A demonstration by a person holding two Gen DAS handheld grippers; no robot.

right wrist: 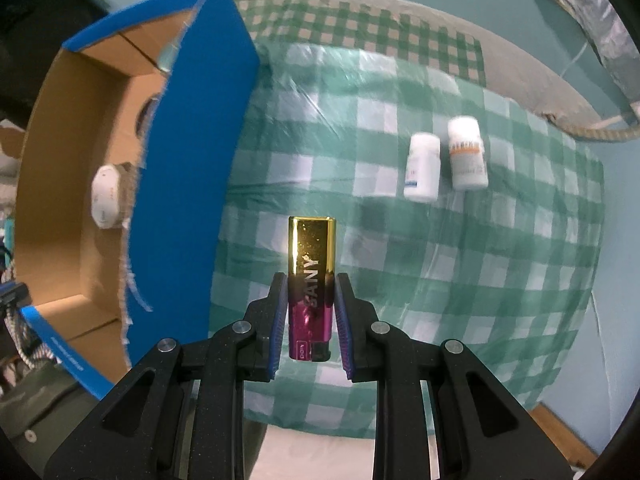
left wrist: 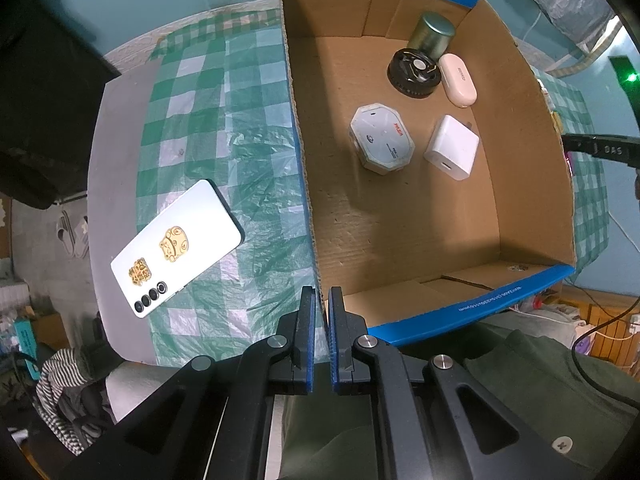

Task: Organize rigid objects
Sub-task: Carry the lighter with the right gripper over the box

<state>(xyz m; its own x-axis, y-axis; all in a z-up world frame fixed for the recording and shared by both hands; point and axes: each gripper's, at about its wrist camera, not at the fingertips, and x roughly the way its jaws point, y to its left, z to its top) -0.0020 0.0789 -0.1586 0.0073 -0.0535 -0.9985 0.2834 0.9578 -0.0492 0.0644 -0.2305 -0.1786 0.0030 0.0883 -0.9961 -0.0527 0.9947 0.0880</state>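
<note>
My right gripper [right wrist: 311, 280] is shut on a gold and magenta lighter [right wrist: 311, 280], held above the checked cloth to the right of the cardboard box [right wrist: 192, 184]. My left gripper [left wrist: 321, 294] is shut and empty above the box's near left corner. The box [left wrist: 528, 168] holds a green tin [left wrist: 432, 34], a black round part [left wrist: 414, 72], a white earbud case [left wrist: 458, 80], an octagonal tin [left wrist: 382, 138] and a white charger [left wrist: 452, 147]. A white phone [left wrist: 176, 248] lies face down left of the box.
Two white pill bottles [right wrist: 422, 166] [right wrist: 467, 154] lie on the green checked cloth [right wrist: 440, 272] to the far right. The table edge is close on the left [left wrist: 116, 152]. Clothes and clutter lie below the table.
</note>
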